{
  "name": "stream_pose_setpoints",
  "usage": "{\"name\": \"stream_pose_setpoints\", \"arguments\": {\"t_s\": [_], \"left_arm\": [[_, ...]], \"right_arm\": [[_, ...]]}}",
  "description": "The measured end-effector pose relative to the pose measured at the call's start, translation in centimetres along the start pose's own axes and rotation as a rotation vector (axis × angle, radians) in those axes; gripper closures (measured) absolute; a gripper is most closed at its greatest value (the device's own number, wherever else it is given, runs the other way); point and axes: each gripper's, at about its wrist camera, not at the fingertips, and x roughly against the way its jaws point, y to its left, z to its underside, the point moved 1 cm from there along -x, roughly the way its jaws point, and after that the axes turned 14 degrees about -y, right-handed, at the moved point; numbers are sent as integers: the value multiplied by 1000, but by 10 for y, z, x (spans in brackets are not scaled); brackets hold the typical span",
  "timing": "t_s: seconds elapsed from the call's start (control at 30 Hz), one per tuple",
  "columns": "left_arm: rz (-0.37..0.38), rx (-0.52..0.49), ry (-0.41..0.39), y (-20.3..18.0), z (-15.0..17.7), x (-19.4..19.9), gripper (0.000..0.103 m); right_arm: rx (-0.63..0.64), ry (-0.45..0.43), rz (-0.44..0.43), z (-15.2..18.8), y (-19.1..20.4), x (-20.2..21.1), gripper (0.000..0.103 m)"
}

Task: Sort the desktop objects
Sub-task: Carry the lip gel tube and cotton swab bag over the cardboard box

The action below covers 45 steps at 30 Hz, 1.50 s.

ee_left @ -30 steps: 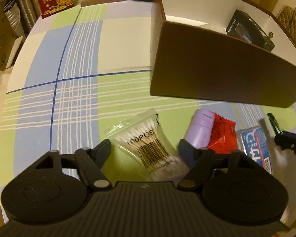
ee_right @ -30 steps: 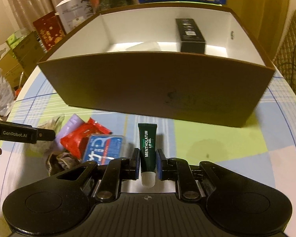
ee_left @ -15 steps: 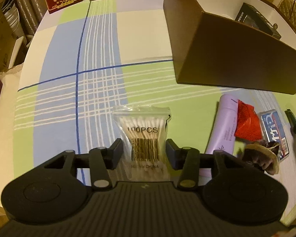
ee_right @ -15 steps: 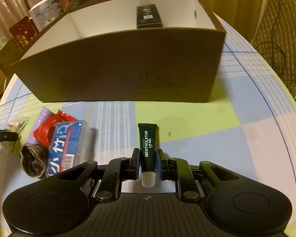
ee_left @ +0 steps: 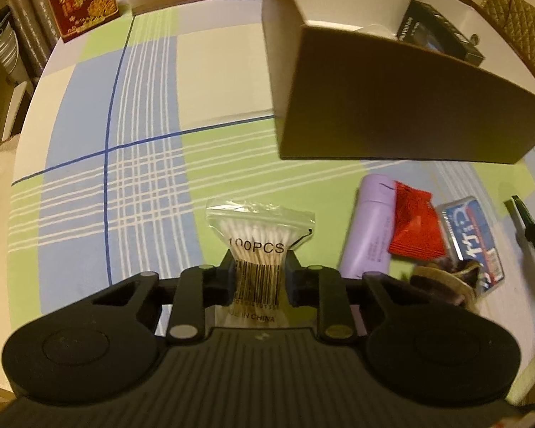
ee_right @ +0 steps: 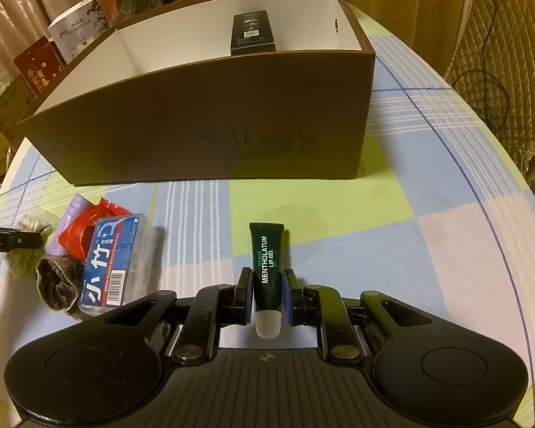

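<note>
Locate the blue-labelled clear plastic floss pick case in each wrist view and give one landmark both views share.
Left wrist view: the blue-labelled clear plastic floss pick case lies at the right edge, right of the red foil packet.
Right wrist view: it lies lower left, beside the red packet, left of the gripper.
Shared landmark: the large brown cardboard box stands behind it in both.

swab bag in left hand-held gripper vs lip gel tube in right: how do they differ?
The cotton swab bag is a clear, soft zip pouch printed 100PCS; the lip gel tube is dark green and opaque with white lettering. The bag is wide and pinched into a waist by the left hand-held gripper; the tube is slim and fits straight in the right hand-held gripper. Both are clamped between shut jaws, in front of the brown box.
</note>
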Motion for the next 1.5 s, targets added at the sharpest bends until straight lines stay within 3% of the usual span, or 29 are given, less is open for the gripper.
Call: {"name": "stream_pose_setpoints", "arguments": {"t_s": [0.2, 0.43, 0.8, 1.07, 1.5], "left_arm": [[21, -9, -67, -10, -14, 28, 82], [65, -45, -192, -30, -52, 61, 82], [134, -117, -290, -71, -125, 48, 82], [141, -141, -251, -90, -168, 0, 81], [111, -137, -190, -91, -200, -65, 81]], "right_arm": [[3, -32, -38, -13, 2, 15, 90], [55, -108, -117, -43, 19, 34, 90], [141, -230, -186, -115, 48, 21, 90], [175, -215, -175, -158, 64, -29, 90], [203, -142, -113, -184, 63, -98, 90]]}}
